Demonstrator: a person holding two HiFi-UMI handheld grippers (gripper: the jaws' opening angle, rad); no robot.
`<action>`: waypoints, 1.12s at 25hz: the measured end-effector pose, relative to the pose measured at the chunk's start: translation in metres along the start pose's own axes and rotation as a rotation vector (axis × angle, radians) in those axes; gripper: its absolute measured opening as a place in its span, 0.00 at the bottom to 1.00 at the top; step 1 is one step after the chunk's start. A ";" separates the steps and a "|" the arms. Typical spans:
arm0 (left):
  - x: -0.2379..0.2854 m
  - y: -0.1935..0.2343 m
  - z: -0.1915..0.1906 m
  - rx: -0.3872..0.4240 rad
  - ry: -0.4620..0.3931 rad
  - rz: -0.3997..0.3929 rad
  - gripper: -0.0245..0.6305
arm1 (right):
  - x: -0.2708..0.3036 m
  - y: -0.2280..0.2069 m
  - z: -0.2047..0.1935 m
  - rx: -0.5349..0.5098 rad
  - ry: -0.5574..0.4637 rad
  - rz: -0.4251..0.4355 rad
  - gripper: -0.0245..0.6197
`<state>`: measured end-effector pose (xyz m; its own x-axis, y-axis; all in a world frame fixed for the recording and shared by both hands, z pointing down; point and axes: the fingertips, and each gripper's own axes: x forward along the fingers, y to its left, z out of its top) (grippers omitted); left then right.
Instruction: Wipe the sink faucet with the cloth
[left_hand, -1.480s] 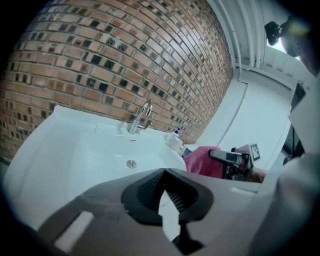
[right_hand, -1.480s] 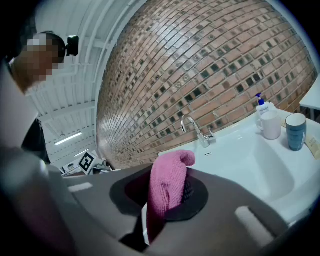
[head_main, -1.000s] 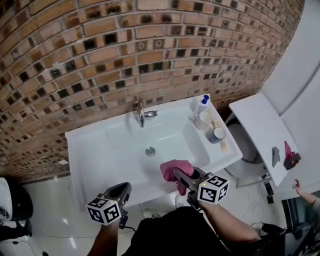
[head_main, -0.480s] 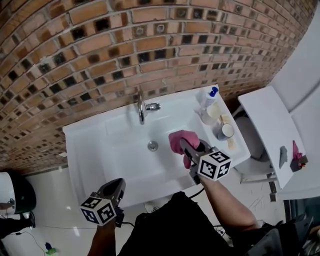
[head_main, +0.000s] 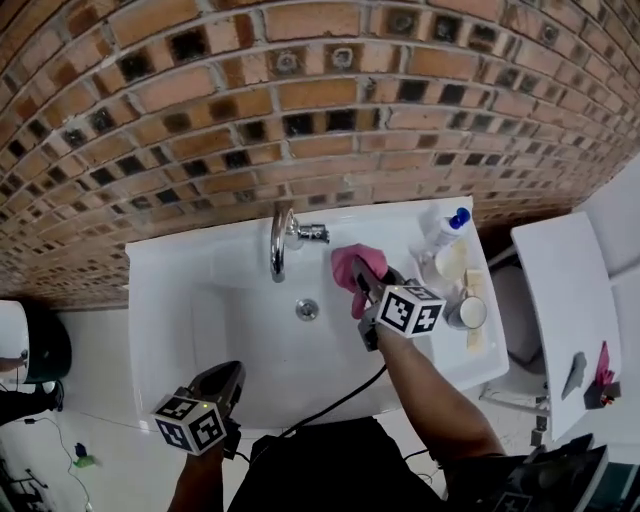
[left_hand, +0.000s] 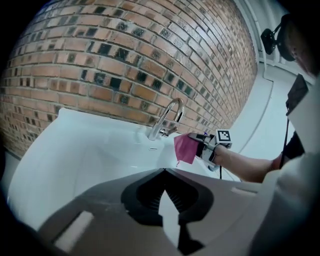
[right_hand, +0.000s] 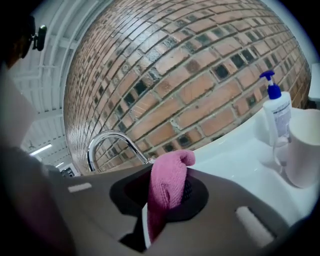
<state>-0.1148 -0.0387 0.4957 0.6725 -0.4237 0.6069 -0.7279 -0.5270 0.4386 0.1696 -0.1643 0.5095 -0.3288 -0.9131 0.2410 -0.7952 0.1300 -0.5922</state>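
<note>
The right forearm reaches from the lower right across the white sink (head_main: 160, 300), with the right gripper (head_main: 361, 284) pointing up and left toward the brick wall (head_main: 300, 100). Its jaws are clamped on a pink cloth (head_main: 351, 263), which bunches up above them and hangs a little way below. The cloth is held over the back of the basin, just to the right of the chrome faucet (head_main: 279, 240) and near its side handle; I cannot tell whether they touch. The left arm is kept low and close to the body. The left gripper (head_main: 228, 376) sits at the sink's front edge, aimed at the basin, with its jaws drawn together and nothing between them. A soap bottle (head_main: 445, 228) stands on the sink's right ledge.
</note>
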 end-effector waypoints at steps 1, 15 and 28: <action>0.006 -0.005 0.003 0.001 0.004 0.004 0.04 | 0.009 -0.007 0.000 0.021 -0.001 0.001 0.11; 0.031 -0.018 0.006 -0.078 0.029 0.122 0.04 | 0.108 -0.045 -0.001 0.365 -0.025 0.092 0.11; 0.031 -0.019 0.001 -0.089 0.032 0.133 0.04 | 0.109 -0.030 0.011 0.570 -0.092 0.212 0.11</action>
<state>-0.0795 -0.0424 0.5054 0.5660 -0.4608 0.6836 -0.8201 -0.3998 0.4094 0.1633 -0.2719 0.5451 -0.3849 -0.9227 0.0205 -0.3110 0.1087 -0.9442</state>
